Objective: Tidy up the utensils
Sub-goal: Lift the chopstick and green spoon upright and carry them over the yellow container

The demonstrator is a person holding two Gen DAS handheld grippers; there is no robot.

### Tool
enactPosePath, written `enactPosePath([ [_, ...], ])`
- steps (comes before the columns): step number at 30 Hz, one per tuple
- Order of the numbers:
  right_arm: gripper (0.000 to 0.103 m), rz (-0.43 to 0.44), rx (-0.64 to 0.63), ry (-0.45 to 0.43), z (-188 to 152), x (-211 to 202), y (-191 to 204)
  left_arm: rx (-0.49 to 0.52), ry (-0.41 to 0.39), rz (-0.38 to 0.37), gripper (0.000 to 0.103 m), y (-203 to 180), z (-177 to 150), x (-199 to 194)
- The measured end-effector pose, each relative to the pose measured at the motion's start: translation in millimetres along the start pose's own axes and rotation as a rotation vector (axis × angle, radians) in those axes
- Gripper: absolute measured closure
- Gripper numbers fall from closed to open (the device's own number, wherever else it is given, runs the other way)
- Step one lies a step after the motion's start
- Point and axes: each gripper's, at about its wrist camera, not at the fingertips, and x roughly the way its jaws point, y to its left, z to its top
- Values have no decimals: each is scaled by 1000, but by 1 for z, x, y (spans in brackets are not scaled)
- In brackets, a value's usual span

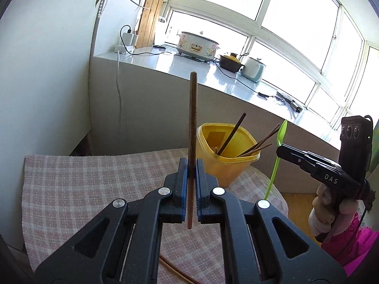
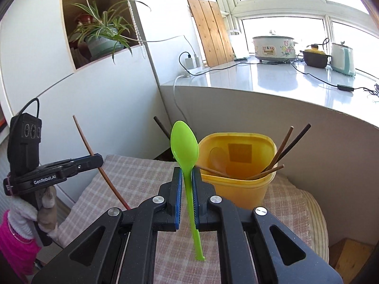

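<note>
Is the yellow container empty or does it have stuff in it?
Not empty: the yellow container holds several brown chopsticks leaning against its rim.

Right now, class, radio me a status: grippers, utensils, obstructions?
Left gripper clamps brown chopstick. Right gripper clamps green spoon. Yellow bin ahead, chopsticks inside. Nothing blocking.

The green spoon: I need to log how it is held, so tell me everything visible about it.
The green spoon looks like glossy lime plastic: an oval bowl on a long thin handle. It stands roughly upright, bowl up and its hollow facing the right wrist camera. The right gripper is shut on the upper handle below the bowl; the handle's end hangs free below the pads. It is held above the checked cloth, left of the yellow container, not touching it.
</note>
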Motion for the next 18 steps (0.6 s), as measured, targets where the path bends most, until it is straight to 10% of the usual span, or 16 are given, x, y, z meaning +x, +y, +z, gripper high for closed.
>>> enactPosePath([
  [18, 96, -46, 3, -99, 40, -4, -14, 45, -125, -15, 99, -20, 66, 23],
])
